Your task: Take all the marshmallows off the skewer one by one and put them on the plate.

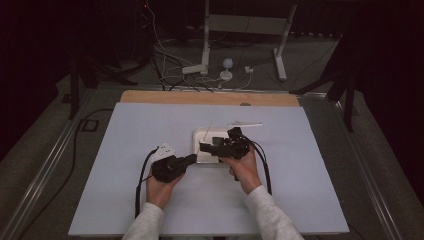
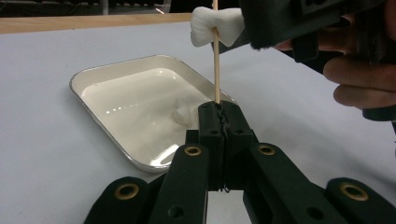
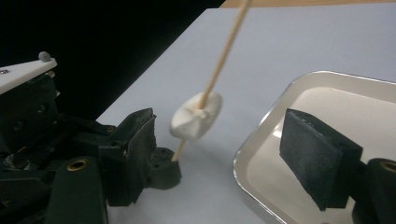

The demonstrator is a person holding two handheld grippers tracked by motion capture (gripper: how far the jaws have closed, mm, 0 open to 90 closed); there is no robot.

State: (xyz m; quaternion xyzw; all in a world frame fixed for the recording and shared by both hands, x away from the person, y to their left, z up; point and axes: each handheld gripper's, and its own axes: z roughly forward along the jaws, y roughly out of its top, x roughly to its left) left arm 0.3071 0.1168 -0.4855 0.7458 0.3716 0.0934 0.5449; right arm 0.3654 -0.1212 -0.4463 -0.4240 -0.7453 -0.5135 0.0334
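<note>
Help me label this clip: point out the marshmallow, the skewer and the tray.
marshmallow point(image 3: 196, 115), right gripper view, its middle.
skewer point(image 2: 216, 70), left gripper view, bare shaft below the marshmallow.
tray point(image 2: 100, 74), left gripper view, far rim.

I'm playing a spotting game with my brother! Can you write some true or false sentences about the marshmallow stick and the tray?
1. The left gripper pinches the bottom of the wooden skewer. True.
2. A marshmallow is stuck on the skewer. True.
3. The right gripper squeezes the marshmallow. False: its fingers stand open on either side of it, not touching.
4. The tray holds nothing. False: another marshmallow lies in it.
5. The skewer lies flat on the table. False: it stands up from the left gripper.
</note>
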